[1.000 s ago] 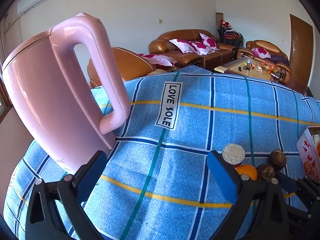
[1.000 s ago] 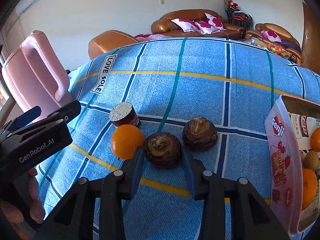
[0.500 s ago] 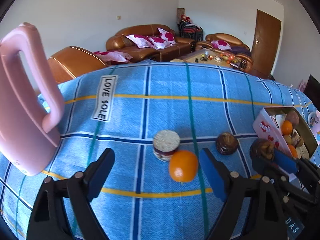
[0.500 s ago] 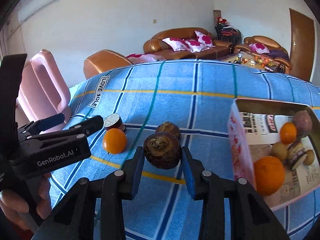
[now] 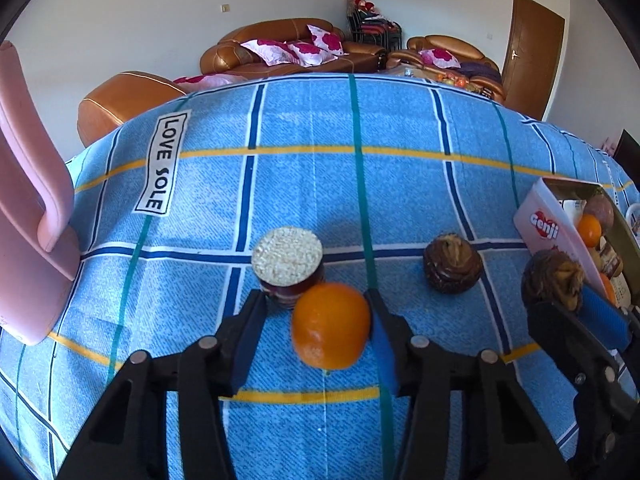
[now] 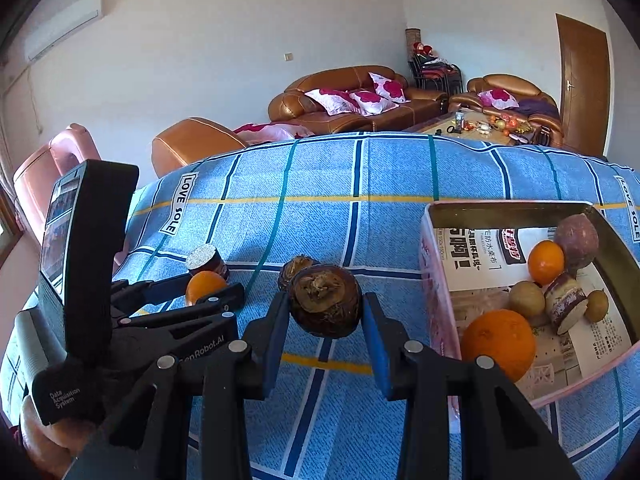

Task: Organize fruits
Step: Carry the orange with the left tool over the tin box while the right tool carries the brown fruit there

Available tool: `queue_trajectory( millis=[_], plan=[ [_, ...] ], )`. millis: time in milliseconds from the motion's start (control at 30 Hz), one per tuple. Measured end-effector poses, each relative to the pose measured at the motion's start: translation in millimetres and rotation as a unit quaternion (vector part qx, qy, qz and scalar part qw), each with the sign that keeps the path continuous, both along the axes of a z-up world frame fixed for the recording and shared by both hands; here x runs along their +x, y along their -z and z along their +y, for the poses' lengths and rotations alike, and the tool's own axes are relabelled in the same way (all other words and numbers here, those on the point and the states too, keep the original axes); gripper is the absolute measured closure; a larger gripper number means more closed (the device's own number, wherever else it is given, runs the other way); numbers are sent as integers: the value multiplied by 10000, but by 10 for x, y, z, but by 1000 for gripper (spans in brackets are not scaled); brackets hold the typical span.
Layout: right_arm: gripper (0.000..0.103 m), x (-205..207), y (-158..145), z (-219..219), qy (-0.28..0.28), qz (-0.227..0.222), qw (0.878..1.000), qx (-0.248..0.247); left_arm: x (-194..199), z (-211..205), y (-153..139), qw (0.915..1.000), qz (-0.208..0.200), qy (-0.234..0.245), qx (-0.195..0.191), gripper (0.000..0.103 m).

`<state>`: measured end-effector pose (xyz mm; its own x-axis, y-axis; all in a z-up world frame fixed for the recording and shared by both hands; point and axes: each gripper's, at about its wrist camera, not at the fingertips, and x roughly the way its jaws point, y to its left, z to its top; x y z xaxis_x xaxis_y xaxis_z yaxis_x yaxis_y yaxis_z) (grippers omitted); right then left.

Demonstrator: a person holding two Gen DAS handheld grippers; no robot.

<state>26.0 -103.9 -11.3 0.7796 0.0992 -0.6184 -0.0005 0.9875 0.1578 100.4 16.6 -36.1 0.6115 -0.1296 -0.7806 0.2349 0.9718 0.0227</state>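
An orange (image 5: 330,326) lies on the blue checked cloth between the fingers of my left gripper (image 5: 316,306), whose jaws are closing. The right pad is at the orange's side, while a gap still shows on the left. Just behind the orange stands a dark stub with a pale cut top (image 5: 286,256). My right gripper (image 6: 324,300) is shut on a brown knobbly fruit (image 6: 324,304), held just above the cloth left of the pink box (image 6: 434,280). A second brown fruit (image 5: 452,266) sits on the cloth. The right wrist view shows the left gripper (image 6: 208,286) around the orange (image 6: 204,282).
The pink box holds oranges (image 6: 498,342), small potatoes and cut purple roots. A pink kettle (image 5: 28,220) stands at the table's left edge. A hand (image 6: 44,436) holds the left gripper's body. Sofas and a door lie beyond the table.
My left gripper swung right from the kettle, came down around the orange and narrowed its jaws. My right gripper carried the brown fruit up off the cloth and nearer the box.
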Motion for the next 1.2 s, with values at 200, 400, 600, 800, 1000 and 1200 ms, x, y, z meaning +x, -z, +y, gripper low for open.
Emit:
queue_trajectory(
  millis=[200, 400, 600, 800, 1000, 1200],
  plan=[
    [64, -99, -54, 47, 69, -282, 9994, -210, -47, 71, -26, 9998, -63, 9, -162, 68],
    [64, -265, -191, 111, 351, -976, 9919, -738, -281, 226, -252, 9938, -854, -65, -703, 68],
    [64, -332, -240, 156, 474, -1266, 9854, -1039, -396, 253, -420, 9857, -1516, -225, -701, 68],
    [64, -331, -240, 111, 490, -1207, 9866, -981, -383, 239, -393, 9849, -1416, -46, -991, 68],
    [64, -366, -226, 40, 542, -1118, 9875, -968, -375, 230, -343, 9828, -1287, 201, -1312, 68],
    [64, -411, -208, -73, 616, -1022, 9892, -848, -426, 195, -337, 9840, -1361, 41, -1146, 68]
  ],
)
